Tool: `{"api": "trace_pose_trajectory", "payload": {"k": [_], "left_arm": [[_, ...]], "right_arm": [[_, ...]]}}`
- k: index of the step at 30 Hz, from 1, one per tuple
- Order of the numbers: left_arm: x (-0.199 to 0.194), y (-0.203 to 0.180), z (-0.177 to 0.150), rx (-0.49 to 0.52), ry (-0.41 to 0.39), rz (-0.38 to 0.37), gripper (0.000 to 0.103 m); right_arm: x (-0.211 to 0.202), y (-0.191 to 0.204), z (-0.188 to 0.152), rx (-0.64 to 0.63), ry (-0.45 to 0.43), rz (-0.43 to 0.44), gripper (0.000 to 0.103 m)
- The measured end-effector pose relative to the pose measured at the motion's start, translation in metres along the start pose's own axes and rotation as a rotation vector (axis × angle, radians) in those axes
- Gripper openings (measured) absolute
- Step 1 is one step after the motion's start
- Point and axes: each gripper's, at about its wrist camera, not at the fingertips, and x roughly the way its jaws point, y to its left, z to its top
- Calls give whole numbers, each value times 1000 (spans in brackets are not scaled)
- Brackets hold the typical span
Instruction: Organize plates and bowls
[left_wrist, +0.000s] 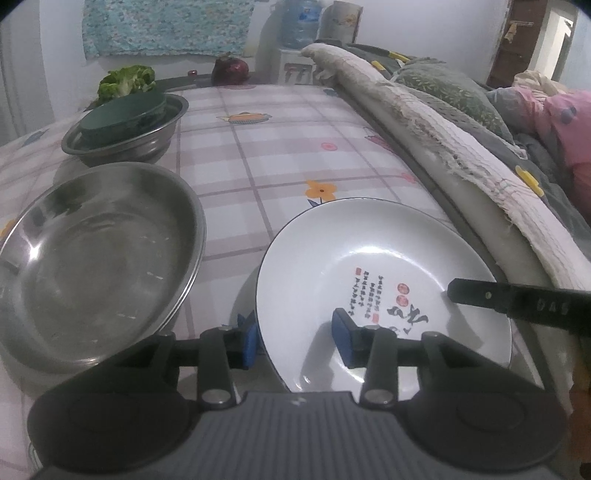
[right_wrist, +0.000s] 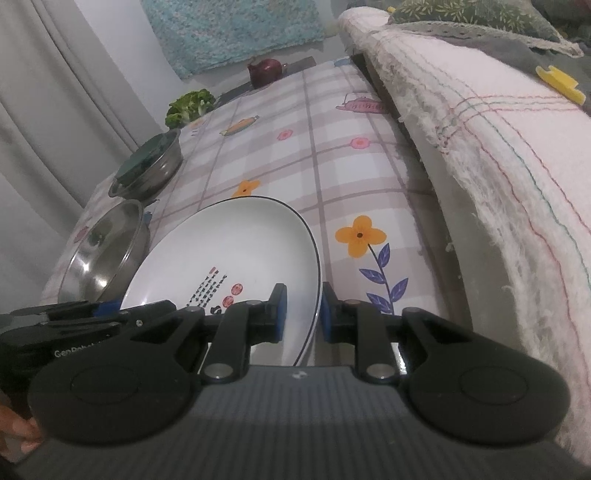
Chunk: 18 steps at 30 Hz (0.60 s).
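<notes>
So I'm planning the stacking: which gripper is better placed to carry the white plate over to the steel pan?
Probably the right gripper: its jaws pinch the white plate's rim. The left gripper only straddles the opposite rim, not pressing, though it is closer to the steel pan.

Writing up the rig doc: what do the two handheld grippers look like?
Both match: the left gripper and right gripper have grey ribbed bodies, black linkage arms with round silver pivot pins, and blue pads on black fingers. White lettering marks the left one's side. No cables or sleeves visible.
</notes>
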Motion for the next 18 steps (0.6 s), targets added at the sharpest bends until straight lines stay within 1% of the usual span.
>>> {"api": "trace_pose_trajectory", "payload": {"k": [4, 18], "left_arm": [[-2, 1, 1, -8, 5, 4, 41], [-13, -2, 3, 6, -26, -12, 40]], "right_arm": [[0, 8, 1, -20, 2, -31, 20], [-11, 10, 6, -36, -27, -37, 20]]}}
